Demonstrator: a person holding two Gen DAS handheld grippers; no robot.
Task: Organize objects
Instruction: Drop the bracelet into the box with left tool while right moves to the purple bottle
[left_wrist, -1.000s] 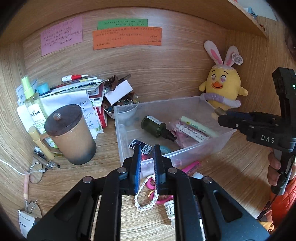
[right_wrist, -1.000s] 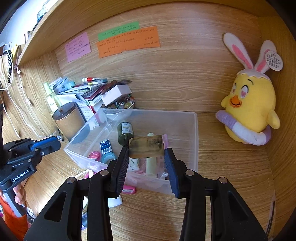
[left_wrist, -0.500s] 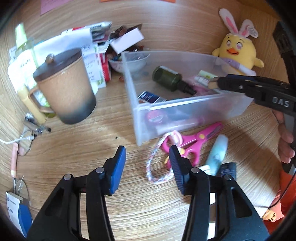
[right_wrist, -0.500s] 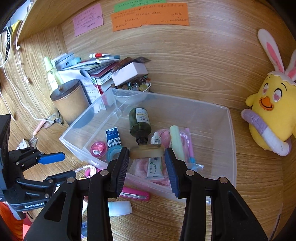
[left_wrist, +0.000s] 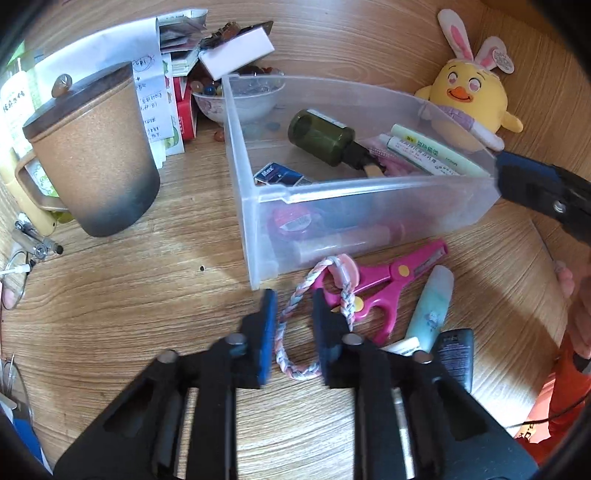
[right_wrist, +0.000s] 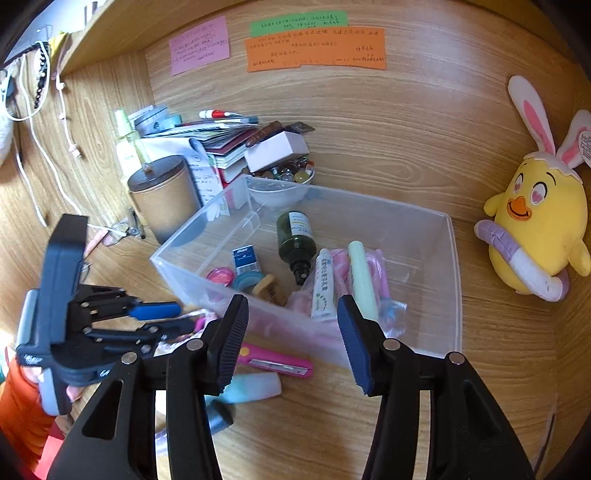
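Observation:
A clear plastic bin (left_wrist: 369, 188) (right_wrist: 452, 295) stands on the wooden desk. It holds a green bottle (left_wrist: 321, 136) (right_wrist: 295, 236), tubes, a small blue box and a tan block (right_wrist: 271, 290). My left gripper (left_wrist: 293, 306) is open, its fingers on either side of a braided cord loop (left_wrist: 291, 332) in front of the bin. Pink scissors (left_wrist: 384, 284) and a pale blue tube (left_wrist: 432, 306) lie beside the loop. My right gripper (right_wrist: 291, 314) is open and empty above the bin's near wall.
A brown lidded mug (left_wrist: 92, 155) stands left of the bin. Papers, books and a bowl of marbles (left_wrist: 236, 96) are behind it. A yellow plush chick (right_wrist: 535, 229) sits at the right. A dark remote-like object (left_wrist: 454, 354) lies by the tube.
My right gripper opened and let the tan block fall into the bin. My left gripper moved down and forward, and its fingers now straddle the braided cord loop.

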